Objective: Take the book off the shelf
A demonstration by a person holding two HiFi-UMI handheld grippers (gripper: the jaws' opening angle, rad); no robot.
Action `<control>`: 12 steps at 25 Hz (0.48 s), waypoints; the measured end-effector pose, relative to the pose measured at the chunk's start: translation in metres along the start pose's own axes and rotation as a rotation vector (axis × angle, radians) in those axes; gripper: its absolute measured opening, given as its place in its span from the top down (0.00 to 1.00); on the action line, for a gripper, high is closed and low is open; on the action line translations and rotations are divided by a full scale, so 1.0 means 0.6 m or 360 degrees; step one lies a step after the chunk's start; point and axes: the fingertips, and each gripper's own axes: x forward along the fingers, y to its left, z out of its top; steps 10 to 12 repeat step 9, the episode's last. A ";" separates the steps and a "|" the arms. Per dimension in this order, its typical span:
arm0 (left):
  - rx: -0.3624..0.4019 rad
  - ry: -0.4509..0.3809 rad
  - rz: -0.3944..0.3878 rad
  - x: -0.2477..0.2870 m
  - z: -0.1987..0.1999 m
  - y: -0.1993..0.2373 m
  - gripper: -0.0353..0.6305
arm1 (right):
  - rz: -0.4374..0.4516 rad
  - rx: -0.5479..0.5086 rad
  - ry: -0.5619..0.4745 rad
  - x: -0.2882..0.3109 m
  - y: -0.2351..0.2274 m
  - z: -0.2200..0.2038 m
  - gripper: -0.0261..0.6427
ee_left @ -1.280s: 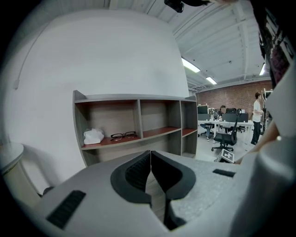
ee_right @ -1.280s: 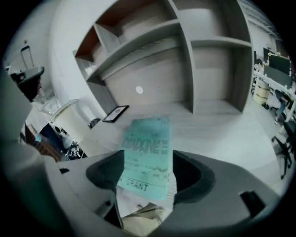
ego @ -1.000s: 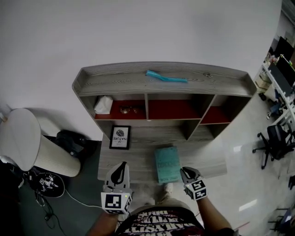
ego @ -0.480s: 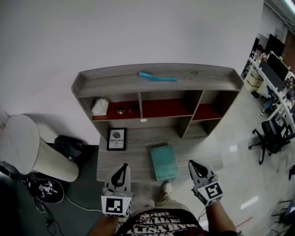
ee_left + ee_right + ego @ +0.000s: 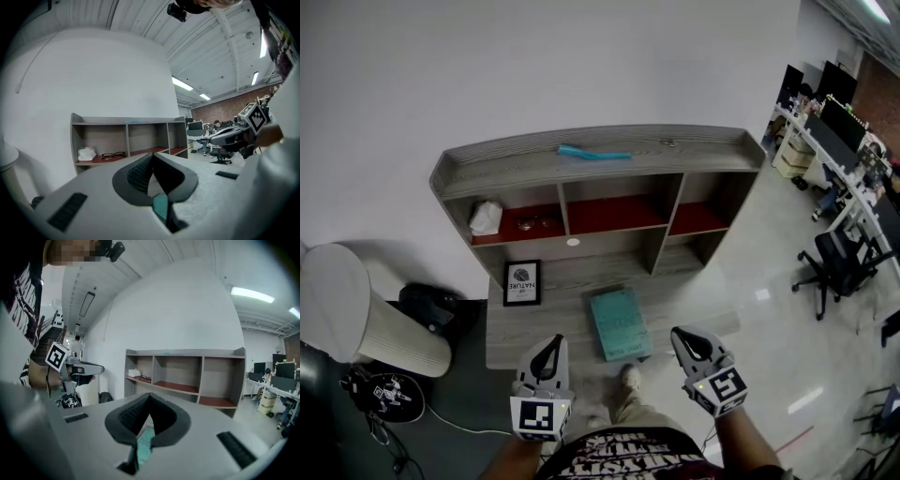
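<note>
Pale glossy floor (image 5: 769,309) is showing around the person's light shoe (image 5: 628,377). Nearest, the left gripper (image 5: 549,347) and right gripper (image 5: 686,341) are hovering side by side. Each has its jaws pressed together on nothing, and both gripper views are showing the tips meeting, empty.

Just ahead, between them, the teal rectangular book (image 5: 619,323) is lying flat on the low front ledge (image 5: 553,323) of the grey wood-grain shelf unit (image 5: 712,150). It is sitting outside the red-floored compartments, near edge close to the ledge front. Cover print is too small to read.

Left of it, a black-framed print (image 5: 521,281) is showing what looks like "NATURE"; the smaller line is illegible. Behind, a white crumpled wad (image 5: 486,217) and dark-rimmed glasses (image 5: 528,223) are sitting in the left compartment. A teal strip (image 5: 593,152) is lying on top.

Risks, judging from here: closed jaws coming in would be shoving the book off the ledge front. Pinching only the cover would be letting it flop open and drop.
</note>
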 end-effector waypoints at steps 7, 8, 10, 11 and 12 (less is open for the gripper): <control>0.0008 0.0019 -0.0046 0.000 -0.011 -0.026 0.94 | -0.0004 0.0029 0.0003 -0.009 -0.002 -0.008 0.96; 0.0008 0.0024 -0.0049 0.000 -0.013 -0.028 0.94 | 0.0003 0.0025 0.0005 -0.010 -0.001 -0.008 0.96; 0.0007 0.0028 -0.0051 0.000 -0.014 -0.030 0.94 | 0.0010 0.0020 0.0008 -0.010 0.000 -0.009 0.96; 0.0007 0.0028 -0.0051 0.000 -0.014 -0.030 0.94 | 0.0010 0.0020 0.0008 -0.010 0.000 -0.009 0.96; 0.0007 0.0028 -0.0051 0.000 -0.014 -0.030 0.94 | 0.0010 0.0020 0.0008 -0.010 0.000 -0.009 0.96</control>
